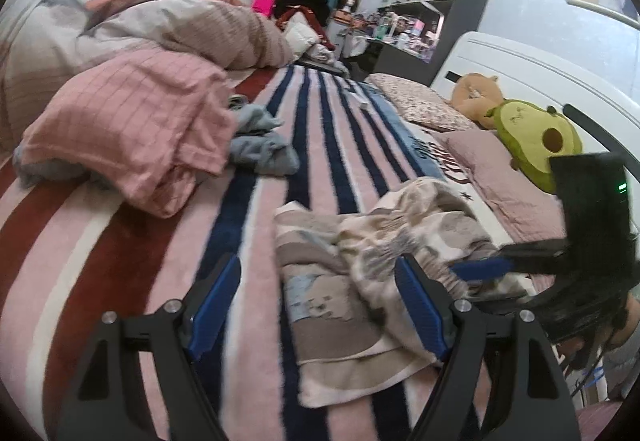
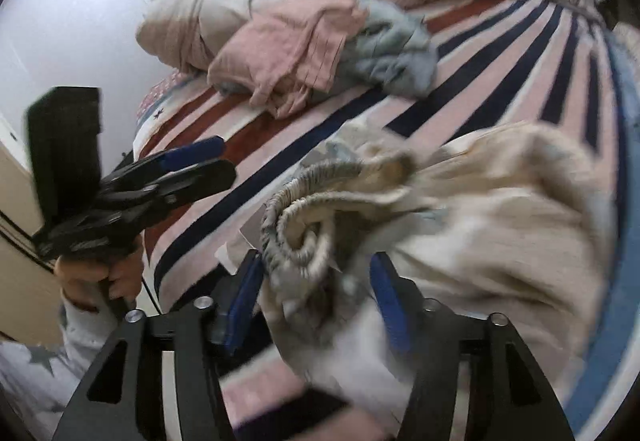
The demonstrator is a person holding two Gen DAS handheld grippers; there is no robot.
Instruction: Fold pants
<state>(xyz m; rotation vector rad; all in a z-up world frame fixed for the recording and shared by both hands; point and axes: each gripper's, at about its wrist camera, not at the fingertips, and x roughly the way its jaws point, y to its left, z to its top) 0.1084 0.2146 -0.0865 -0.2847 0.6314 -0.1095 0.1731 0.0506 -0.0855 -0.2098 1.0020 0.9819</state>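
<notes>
The left gripper hangs wide open and empty over the striped blanket. The right gripper stands partly open around the gathered elastic waistband, its pads not pressing. The pants, beige with tan and pale blue patches, lie crumpled on the blanket. Farther back sit a pink checked cloth and a grey garment.

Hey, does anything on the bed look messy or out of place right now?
Yes. The beige patterned pants lie crumpled on the striped blanket, waistband bunched and curled rather than flat. Beyond them, a pink garment and a grey one sit in a loose heap.
</notes>
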